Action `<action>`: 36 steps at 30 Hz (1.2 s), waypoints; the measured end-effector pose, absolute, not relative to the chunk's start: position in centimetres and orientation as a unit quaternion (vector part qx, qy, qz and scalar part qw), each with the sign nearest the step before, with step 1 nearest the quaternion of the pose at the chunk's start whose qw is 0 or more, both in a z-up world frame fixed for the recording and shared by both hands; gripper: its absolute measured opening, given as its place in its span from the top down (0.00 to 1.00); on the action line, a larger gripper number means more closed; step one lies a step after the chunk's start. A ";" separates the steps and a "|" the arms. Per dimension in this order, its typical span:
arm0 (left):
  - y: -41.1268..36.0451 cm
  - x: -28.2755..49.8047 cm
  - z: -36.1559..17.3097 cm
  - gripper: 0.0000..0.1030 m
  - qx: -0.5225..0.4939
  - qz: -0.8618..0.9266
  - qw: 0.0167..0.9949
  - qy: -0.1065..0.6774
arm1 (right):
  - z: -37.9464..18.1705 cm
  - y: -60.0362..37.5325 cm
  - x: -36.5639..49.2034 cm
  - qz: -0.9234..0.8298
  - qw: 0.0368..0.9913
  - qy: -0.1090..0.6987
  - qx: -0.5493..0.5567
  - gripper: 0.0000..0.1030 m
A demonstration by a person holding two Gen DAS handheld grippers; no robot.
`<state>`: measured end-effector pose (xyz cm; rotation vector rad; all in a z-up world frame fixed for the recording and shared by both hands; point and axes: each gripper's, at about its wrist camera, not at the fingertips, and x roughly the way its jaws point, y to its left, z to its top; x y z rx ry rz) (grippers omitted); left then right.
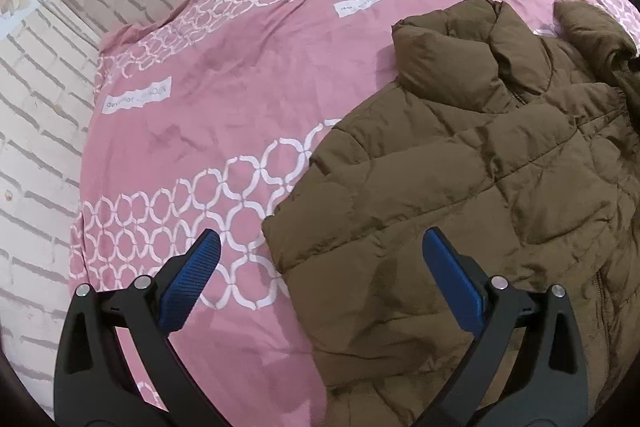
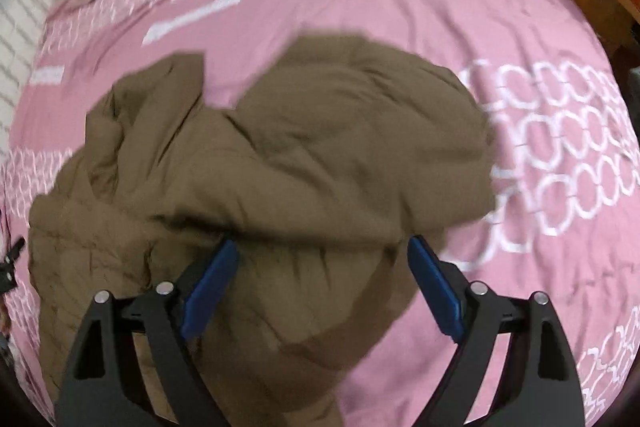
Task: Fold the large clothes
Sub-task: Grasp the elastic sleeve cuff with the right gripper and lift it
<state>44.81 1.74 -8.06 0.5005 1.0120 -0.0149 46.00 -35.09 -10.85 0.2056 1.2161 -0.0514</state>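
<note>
Left wrist view: brown puffer jacket lies front-up on the pink bedsheet, collar toward the brick wall — likely spread for folding. Left gripper hovers over its near edge, jaws wide apart, empty. Right gripper jaws also wide, straddling a bunched sleeve fold — pads not pressing it.
</note>
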 end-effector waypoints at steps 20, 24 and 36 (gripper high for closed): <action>6.5 43.9 -4.9 0.03 0.227 0.040 0.842 0.488 | -9.7 -46.7 42.5 -0.169 0.851 0.474 0.154 0.92; 4.8 44.4 -5.2 0.03 0.219 0.032 0.847 0.484 | -5.0 -53.7 35.2 -0.252 0.848 0.445 0.136 0.93; -2.8 43.7 -6.1 0.03 0.253 0.006 0.842 0.477 | -7.0 -65.4 16.6 -0.393 0.785 0.432 0.207 0.33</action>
